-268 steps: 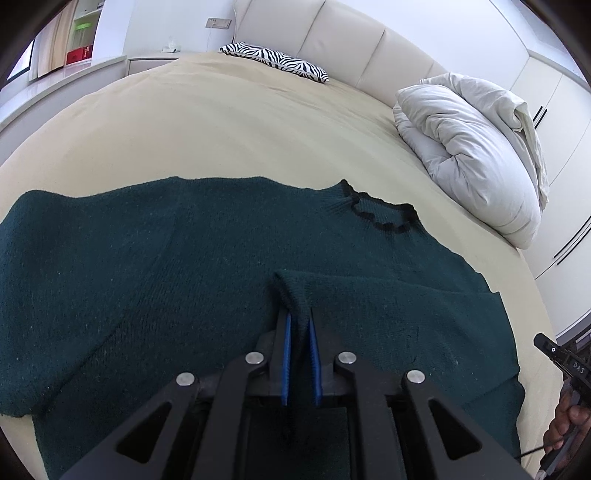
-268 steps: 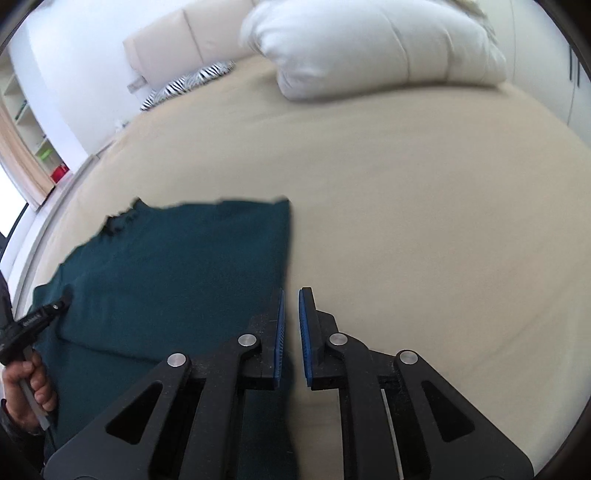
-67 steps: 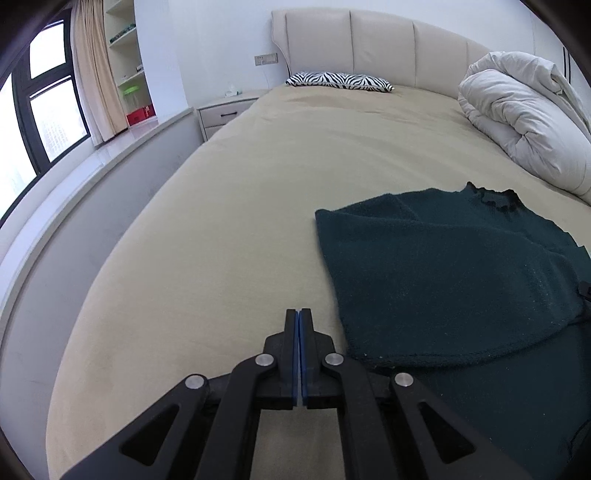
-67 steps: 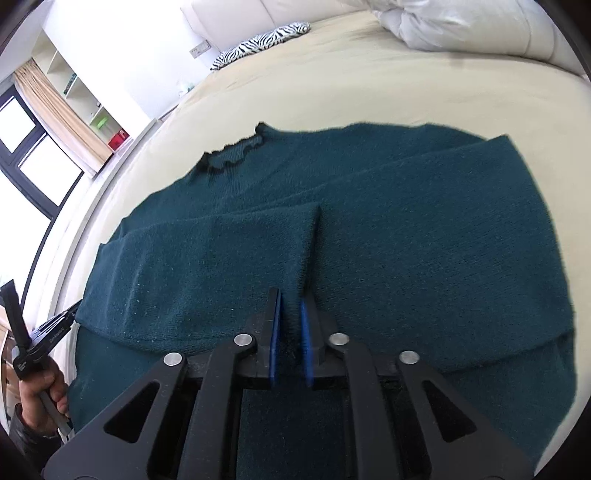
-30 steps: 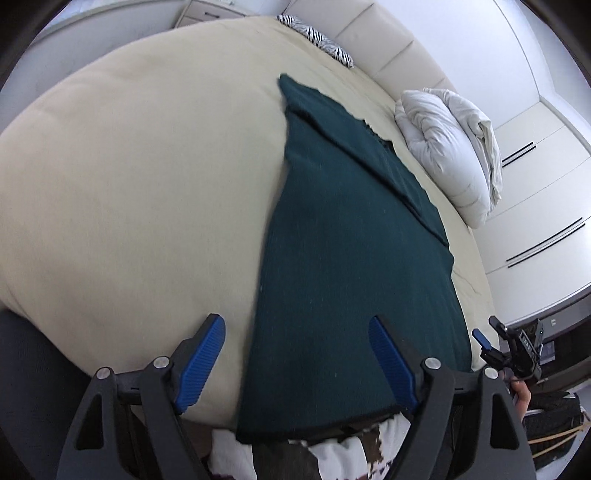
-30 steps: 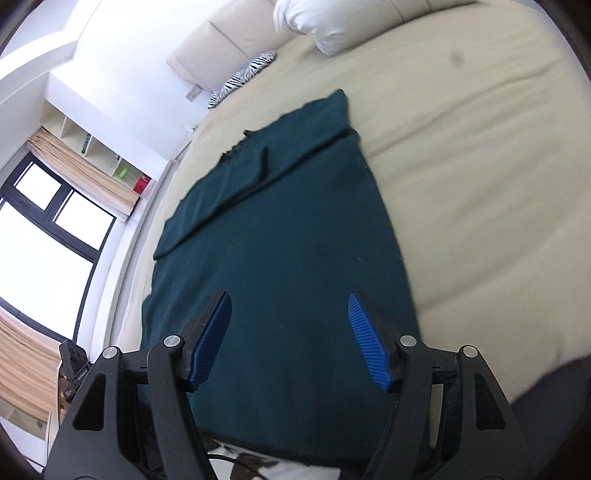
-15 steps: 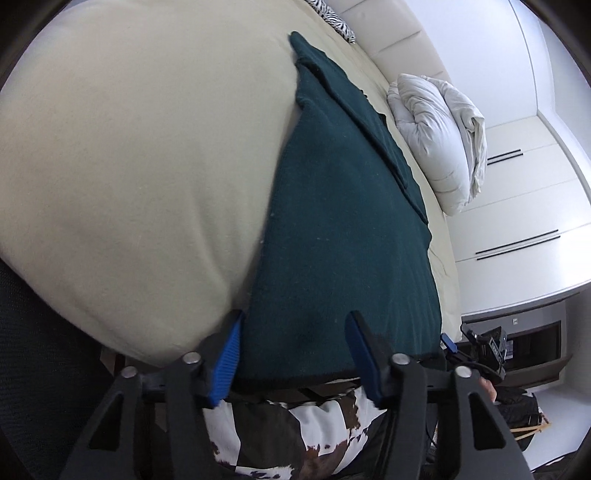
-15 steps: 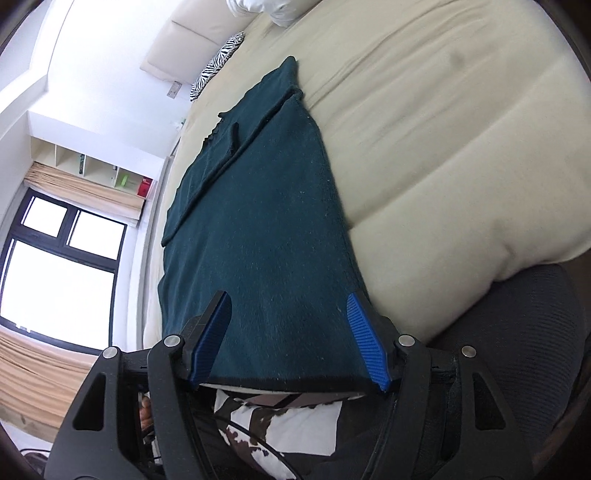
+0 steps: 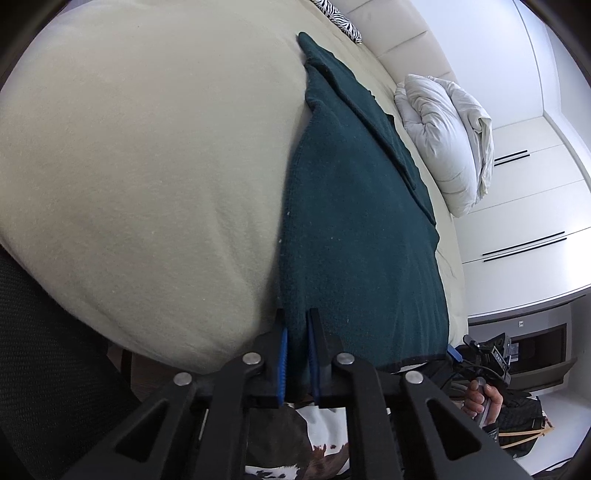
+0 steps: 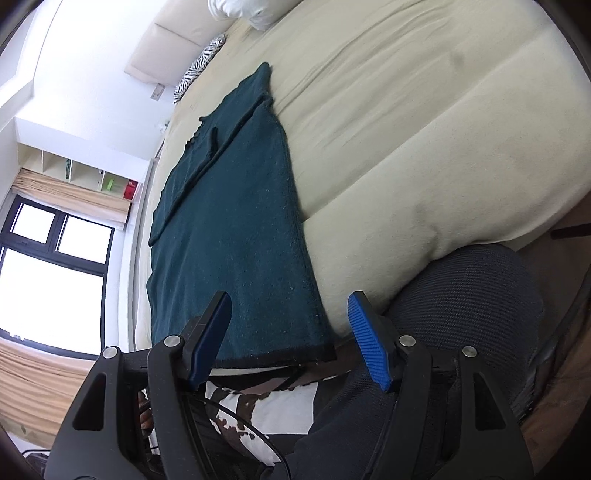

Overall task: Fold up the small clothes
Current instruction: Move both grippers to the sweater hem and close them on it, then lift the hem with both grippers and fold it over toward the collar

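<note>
A dark green knit sweater (image 9: 354,206) lies flat on the beige bed (image 9: 147,147), both sleeves folded in across the chest, its black-trimmed hem hanging at the near edge. My left gripper (image 9: 295,354) is shut on the sweater's near left hem corner. In the right wrist view the sweater (image 10: 236,221) runs away toward the headboard. My right gripper (image 10: 288,336) is open, its blue pads either side of the right hem corner (image 10: 321,350), not touching it.
A rumpled white duvet (image 9: 447,133) lies at the bed's far right, and a zebra pillow (image 9: 340,18) by the headboard. A black mesh chair (image 10: 472,295) stands at the bed's near edge. White wardrobes (image 9: 524,206) line the right wall; a window (image 10: 48,258) is on the left.
My left gripper has closed from wide open onto the left hem corner. My right gripper has stayed open and dropped closer to the right hem corner.
</note>
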`<state>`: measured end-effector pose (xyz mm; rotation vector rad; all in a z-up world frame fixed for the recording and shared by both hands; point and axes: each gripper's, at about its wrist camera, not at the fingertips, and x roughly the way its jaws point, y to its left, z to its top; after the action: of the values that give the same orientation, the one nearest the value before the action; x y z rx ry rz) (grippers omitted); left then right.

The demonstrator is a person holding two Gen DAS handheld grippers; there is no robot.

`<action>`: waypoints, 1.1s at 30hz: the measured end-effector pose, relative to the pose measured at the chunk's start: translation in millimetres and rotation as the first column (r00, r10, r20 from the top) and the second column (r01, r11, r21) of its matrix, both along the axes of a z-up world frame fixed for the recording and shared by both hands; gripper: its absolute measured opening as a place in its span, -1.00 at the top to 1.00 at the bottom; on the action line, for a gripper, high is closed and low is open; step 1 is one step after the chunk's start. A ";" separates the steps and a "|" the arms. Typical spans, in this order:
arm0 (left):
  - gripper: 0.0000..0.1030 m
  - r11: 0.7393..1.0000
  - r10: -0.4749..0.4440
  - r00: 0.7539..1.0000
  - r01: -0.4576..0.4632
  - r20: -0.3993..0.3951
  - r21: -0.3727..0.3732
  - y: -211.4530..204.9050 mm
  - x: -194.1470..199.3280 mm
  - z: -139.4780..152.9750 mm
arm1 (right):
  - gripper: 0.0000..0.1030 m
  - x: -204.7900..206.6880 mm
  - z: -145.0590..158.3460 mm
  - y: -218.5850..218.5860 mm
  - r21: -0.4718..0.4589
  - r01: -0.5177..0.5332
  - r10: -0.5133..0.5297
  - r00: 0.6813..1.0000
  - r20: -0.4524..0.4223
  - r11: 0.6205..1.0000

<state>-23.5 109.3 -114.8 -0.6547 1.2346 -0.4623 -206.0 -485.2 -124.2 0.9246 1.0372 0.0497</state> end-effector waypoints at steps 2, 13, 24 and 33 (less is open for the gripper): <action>0.83 1.000 -0.005 1.000 0.005 0.004 0.011 -1.2 -0.2 0.6 | -0.24 7.5 -4.6 5.7 -0.007 -0.028 0.028 0.999 -0.031 1.000; 0.84 0.999 -0.027 0.999 0.026 0.021 0.035 -3.0 -0.7 1.7 | -0.16 34.9 -15.5 19.6 -0.059 -0.131 0.118 0.975 -0.190 0.990; 0.85 0.999 -0.027 0.999 0.026 0.022 0.028 -1.9 -1.1 1.2 | 0.47 41.5 -28.2 20.3 0.024 -0.157 0.159 0.971 -0.177 0.987; 0.86 0.999 -0.019 0.998 0.017 0.057 0.028 0.5 -1.4 9.5 | 0.87 9.3 -24.1 3.5 0.123 -0.080 0.084 0.996 -0.028 0.989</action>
<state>-24.9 109.8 -105.2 -0.6040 1.1919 -0.4754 -196.7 -481.7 -148.3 0.9954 1.1125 0.1682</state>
